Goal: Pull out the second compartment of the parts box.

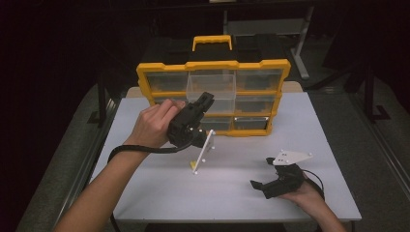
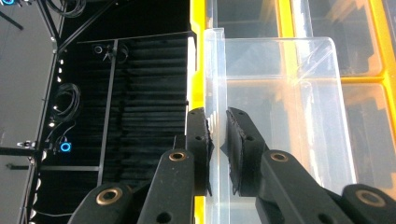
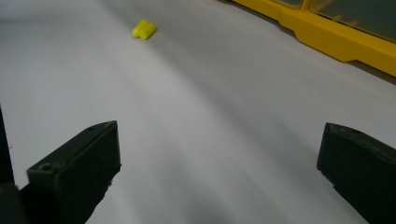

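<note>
Now, with left gripper (image 2: 217, 140) fingers clamped on the front wall of the clear plastic drawer bin (image 2: 280, 93) half out of the yellow organiser case (image 1: 212, 67), pull straight and level; right gripper (image 1: 270, 174) fingers spread wide, empty, resting on the white bench (image 1: 232, 188).

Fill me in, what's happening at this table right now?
A person works with two handheld grippers at a white table. The left gripper is shut on the wall of a clear plastic bin that sticks out of the yellow organizer case standing upright at the back. The right gripper rests low on the table near the front, jaws open and empty. A small yellow piece lies loose on the tabletop.
</note>
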The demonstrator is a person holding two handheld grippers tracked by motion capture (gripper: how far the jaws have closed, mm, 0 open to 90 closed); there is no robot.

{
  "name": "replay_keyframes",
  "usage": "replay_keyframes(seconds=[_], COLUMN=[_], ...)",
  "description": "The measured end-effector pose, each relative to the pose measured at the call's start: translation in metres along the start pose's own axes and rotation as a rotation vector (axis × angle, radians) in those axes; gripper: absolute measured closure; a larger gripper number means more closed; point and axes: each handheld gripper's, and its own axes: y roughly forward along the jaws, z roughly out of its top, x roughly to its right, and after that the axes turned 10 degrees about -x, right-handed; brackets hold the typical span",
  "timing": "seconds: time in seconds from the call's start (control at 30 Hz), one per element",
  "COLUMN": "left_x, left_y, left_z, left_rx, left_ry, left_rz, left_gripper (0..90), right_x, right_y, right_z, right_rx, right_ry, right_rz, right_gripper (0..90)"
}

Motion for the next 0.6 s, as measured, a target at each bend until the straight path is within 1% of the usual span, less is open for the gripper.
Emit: replay_keyframes(seconds=[0.2, 0.33, 0.6], left_x=[0.0022, 0.0020, 0.0022], left_y=[-0.0011, -0.0011, -0.0030], left_z=[-0.0001, -0.0004, -0.0032], left_rx=[0.008, 0.006, -0.002], left_ry=[0.002, -0.004, -0.017], left_rz=[0.000, -0.001, -0.004], left_gripper=[79.3, 78.2, 65.7], right_x=[-0.0001, -0.0004, -0.0003], right_y=[0.0000, 0.0003, 0.0007], right_z=[0.0000, 0.0001, 0.0003], right_rx=[0.000, -0.001, -0.001], right_ry=[0.000, -0.002, 0.001], right_rz=[0.000, 0.001, 0.001], right_gripper=[0.0, 0.0, 0.0])
